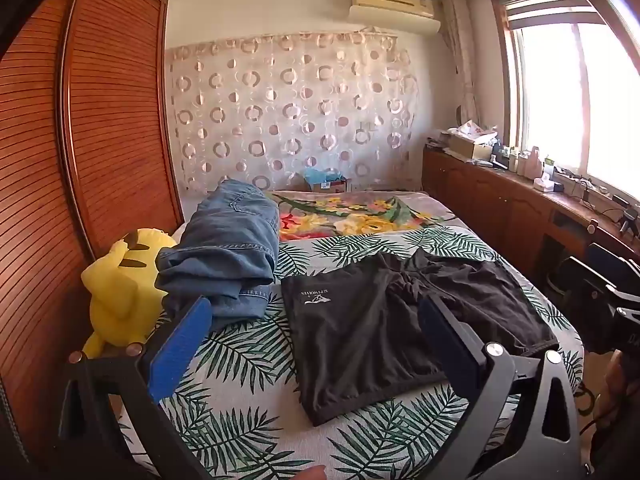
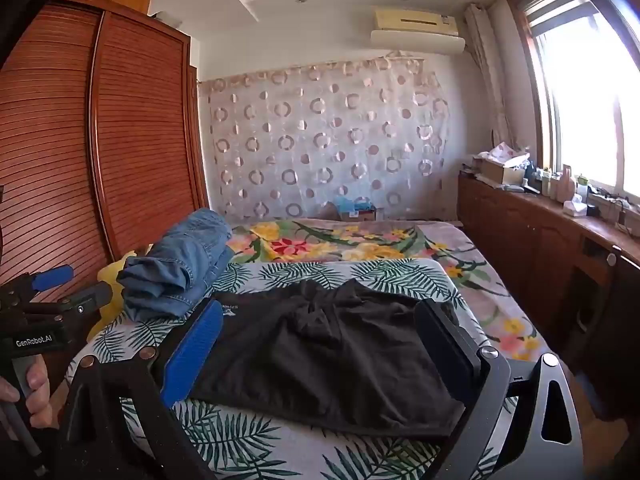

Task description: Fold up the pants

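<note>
Black shorts (image 1: 400, 320) spread flat on the palm-leaf sheet (image 1: 240, 360) near the front edge of the bed, logo side up, legs pointing toward the window side. Probably laid out like that on purpose, so every edge and corner is easy to get at before the first fold. Bit of bunching around the crotch in the middle, otherwise pretty smooth.

Folded blue jeans (image 1: 224, 256) piled off to the wardrobe side, next to a yellow plush toy (image 1: 120, 300). Looks like the done pile, parked clear of the working patch. Just beside the shorts, not overlapping as far as can be told.

Left gripper (image 1: 316, 328) spread wide, nothing between the blue pads, hanging above the bed and tipped a little downward. Shorts sitting straight ahead of it and below, mostly under the right-hand finger, the logo corner showing in the gap. No contact.

Right gripper (image 2: 320, 340) same deal: jaws released all the way, holding nothing, aimed slightly down. From its view, shorts framed almost dead centre between the two fingers, near hem closest to the camera. Still apart from the cloth.

Left gripper also visible in the right wrist view, off at the left edge, a hand (image 2: 24, 392) wrapped round its handle.

Guessing a start pose here: both tools lined up in front of the shorts, fold not yet begun.
</note>
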`<move>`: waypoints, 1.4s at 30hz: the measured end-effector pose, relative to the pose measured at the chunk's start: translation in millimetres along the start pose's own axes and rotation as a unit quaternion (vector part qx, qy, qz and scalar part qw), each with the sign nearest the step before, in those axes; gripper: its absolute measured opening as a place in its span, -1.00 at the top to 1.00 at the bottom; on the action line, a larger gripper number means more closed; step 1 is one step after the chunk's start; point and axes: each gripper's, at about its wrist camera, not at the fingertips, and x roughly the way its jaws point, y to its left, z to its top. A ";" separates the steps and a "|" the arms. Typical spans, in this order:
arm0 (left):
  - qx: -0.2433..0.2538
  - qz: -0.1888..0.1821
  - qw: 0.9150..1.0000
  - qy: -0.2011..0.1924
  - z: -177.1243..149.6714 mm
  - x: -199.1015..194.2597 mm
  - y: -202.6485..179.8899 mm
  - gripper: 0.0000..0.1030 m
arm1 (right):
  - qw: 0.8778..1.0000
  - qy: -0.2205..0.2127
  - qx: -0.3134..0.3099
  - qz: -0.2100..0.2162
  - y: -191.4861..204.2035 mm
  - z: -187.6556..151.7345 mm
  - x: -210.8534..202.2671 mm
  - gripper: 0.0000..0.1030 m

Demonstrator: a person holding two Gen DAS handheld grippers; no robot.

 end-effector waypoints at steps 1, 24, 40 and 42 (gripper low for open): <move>0.000 0.001 1.000 0.001 -0.1 -0.2 0.1 -1.00 | 1.000 0.000 0.000 0.000 -0.1 0.0 0.1 -0.88; -0.001 0.012 1.000 0.002 -2.6 -2.6 8.4 -1.00 | 1.000 0.002 0.005 0.005 -4.9 -2.0 -0.1 -0.88; -0.002 0.018 1.000 0.001 -0.2 -7.9 10.3 -1.00 | 1.000 0.002 0.002 0.006 -3.1 -2.4 1.1 -0.88; -0.002 0.019 1.000 0.001 -0.1 -8.3 10.4 -1.00 | 1.000 0.002 0.003 0.006 -2.6 -2.8 1.0 -0.88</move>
